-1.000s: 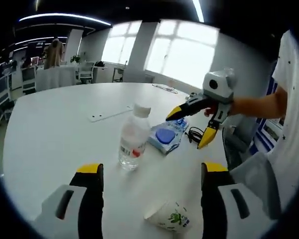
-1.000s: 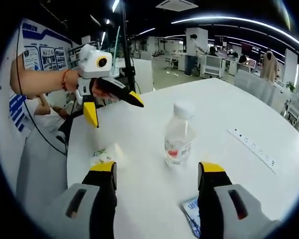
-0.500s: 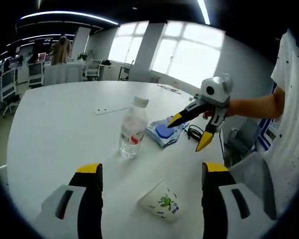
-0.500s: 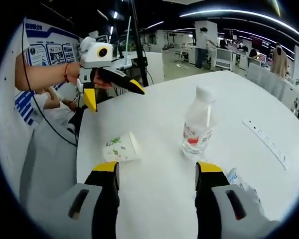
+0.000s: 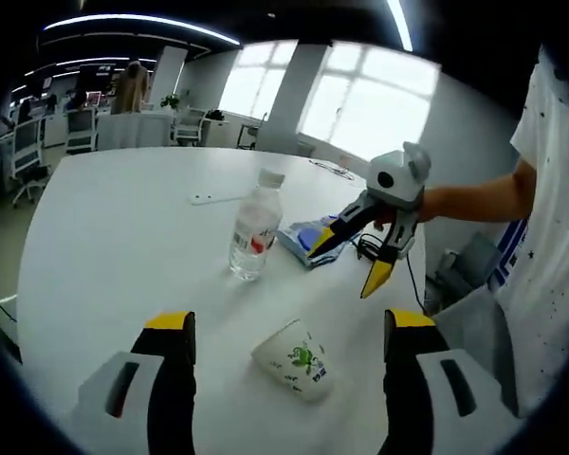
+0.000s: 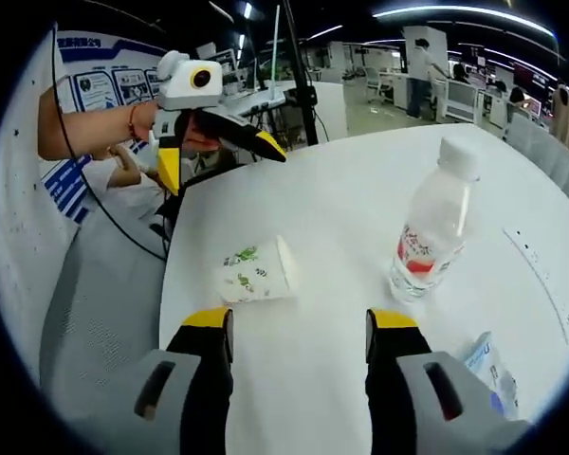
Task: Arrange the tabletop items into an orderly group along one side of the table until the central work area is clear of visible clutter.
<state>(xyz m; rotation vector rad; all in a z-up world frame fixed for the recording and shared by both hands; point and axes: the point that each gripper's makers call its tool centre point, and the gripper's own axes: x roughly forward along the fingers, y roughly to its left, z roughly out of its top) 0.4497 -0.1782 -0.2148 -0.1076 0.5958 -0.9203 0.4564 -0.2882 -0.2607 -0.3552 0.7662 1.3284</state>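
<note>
Paper cup [image 5: 292, 359]: green print, unreadable; on its side, just ahead between left gripper [image 5: 286, 332] jaws.
Bottle [image 6: 432, 233]: red label, unreadable.
Both grippers: open, empty; right gripper [image 6: 299, 324].

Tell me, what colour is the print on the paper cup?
Green, on the white paper cup; the right gripper view shows it best.

Left gripper view: above the tabletop [image 5: 104, 237] near one edge, facing the windows across it. Right gripper view: from the opposite side, facing the office interior. Shared ground: paper cup [image 5: 294, 358] [image 6: 254, 272] lying close before both, water bottle [image 5: 253, 227] [image 6: 431, 232] farther in, each other's gripper.
</note>
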